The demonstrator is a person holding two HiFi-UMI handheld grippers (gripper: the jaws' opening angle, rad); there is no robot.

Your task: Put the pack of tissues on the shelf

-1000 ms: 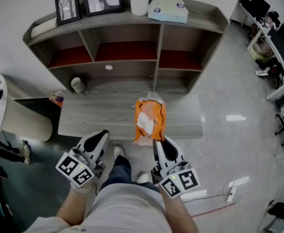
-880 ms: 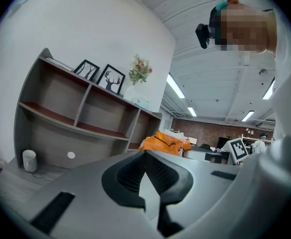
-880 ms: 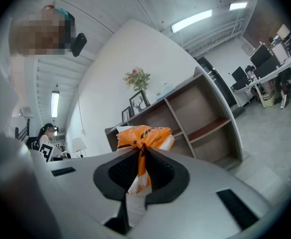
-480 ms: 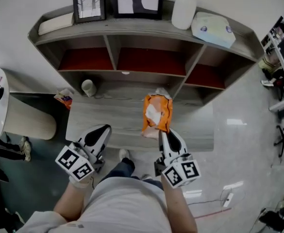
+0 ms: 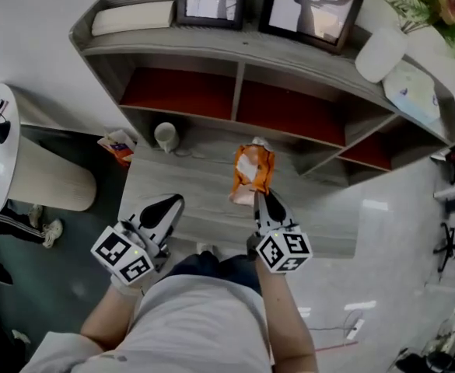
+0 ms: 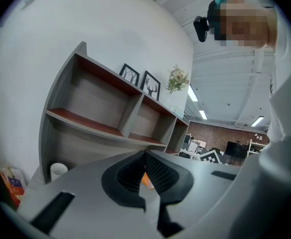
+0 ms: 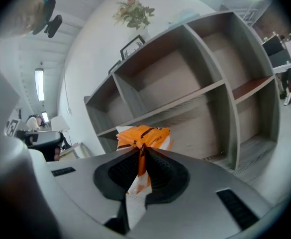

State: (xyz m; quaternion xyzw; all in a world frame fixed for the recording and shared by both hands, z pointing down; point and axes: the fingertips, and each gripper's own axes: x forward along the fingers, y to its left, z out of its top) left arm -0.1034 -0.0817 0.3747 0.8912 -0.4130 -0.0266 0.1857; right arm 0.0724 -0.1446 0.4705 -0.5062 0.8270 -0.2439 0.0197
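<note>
The pack of tissues point(image 5: 252, 171) hangs clamped in the right gripper point(image 5: 260, 198), above the desk point(image 5: 173, 185) and in front of the shelf point(image 5: 211, 43); placing it is what remains, I judge; the left gripper point(image 5: 173, 203) is closed on nothing; the shelf's red-floored compartments look empty; a white cup point(image 5: 165, 136) stands in the lower level, at the left.

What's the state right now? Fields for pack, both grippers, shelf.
pack of tissues: orange, held up in front of the shelf, not yet on it
right gripper: shut on the pack's edge
left gripper: shut, empty
shelf: red-floored compartments look bare; picture frames and vase on top
</note>
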